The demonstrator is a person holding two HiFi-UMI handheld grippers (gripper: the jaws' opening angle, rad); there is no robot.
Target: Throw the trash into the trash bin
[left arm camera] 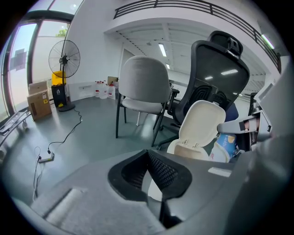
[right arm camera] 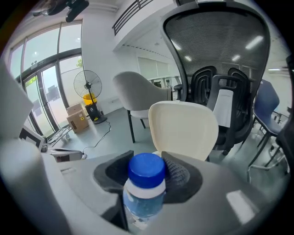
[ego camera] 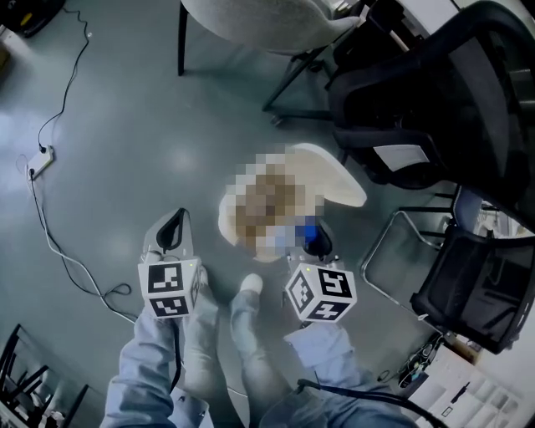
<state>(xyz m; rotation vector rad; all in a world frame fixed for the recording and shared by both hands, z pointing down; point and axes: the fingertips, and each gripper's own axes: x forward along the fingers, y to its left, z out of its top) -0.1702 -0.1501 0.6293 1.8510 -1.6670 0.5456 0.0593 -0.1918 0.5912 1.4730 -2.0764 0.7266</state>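
A cream trash bin [ego camera: 334, 174] stands on the grey floor with its lid raised; a mosaic patch covers its mouth in the head view. My right gripper [ego camera: 315, 242] is shut on a clear plastic bottle [ego camera: 308, 231] with a blue cap, held at the bin's near rim. In the right gripper view the bottle [right arm camera: 143, 202] stands upright between the jaws of the right gripper [right arm camera: 147, 167], with the bin's lid [right arm camera: 183, 128] just behind. My left gripper [ego camera: 173, 227] hangs left of the bin, shut and holding nothing. The left gripper view shows the bin [left arm camera: 200, 121] and the bottle [left arm camera: 225, 146] to the right of the left gripper [left arm camera: 148, 153].
A grey shell chair [ego camera: 267, 21] stands behind the bin and a black mesh office chair [ego camera: 451, 92] to its right. A black chair on a wire frame [ego camera: 481, 284] is at the near right. A power strip [ego camera: 42, 157] and cable lie on the left floor. My feet [ego camera: 249, 286] are between the grippers.
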